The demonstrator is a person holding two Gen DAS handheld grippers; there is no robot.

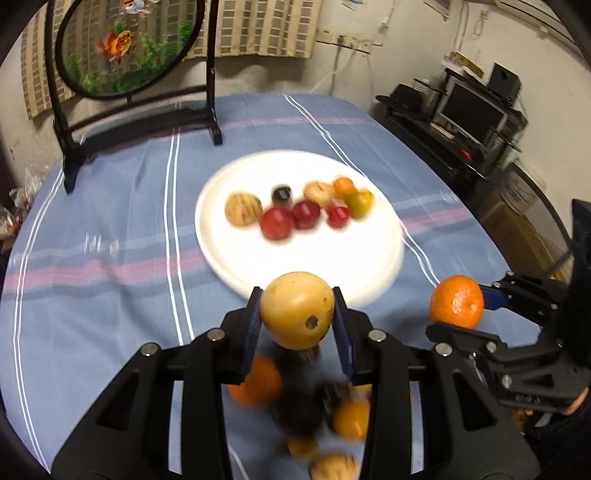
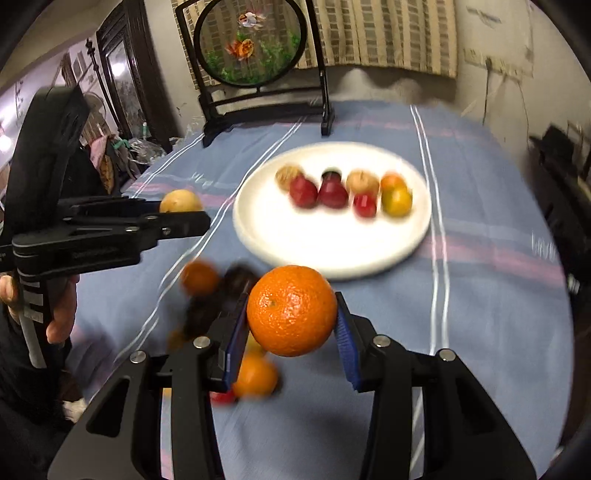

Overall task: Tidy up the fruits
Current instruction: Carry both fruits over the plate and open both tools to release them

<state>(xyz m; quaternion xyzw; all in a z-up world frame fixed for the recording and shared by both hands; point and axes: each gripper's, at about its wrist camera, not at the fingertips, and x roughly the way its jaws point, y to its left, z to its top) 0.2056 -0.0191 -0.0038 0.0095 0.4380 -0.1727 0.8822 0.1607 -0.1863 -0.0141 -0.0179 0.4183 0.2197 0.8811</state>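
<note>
White plate on the blue-clothed desk already has about eight fruits, left hand-held gripper clenched on a yellow fruit, right hand-held gripper grasping an orange, several loose fruits still left.

Pale wall, checked curtain, dark monitor shelf

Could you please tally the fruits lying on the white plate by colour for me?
Red fruits: 3
Tan fruits: 2
Orange fruits: 2
Dark fruit: 1
Total: 8
</note>
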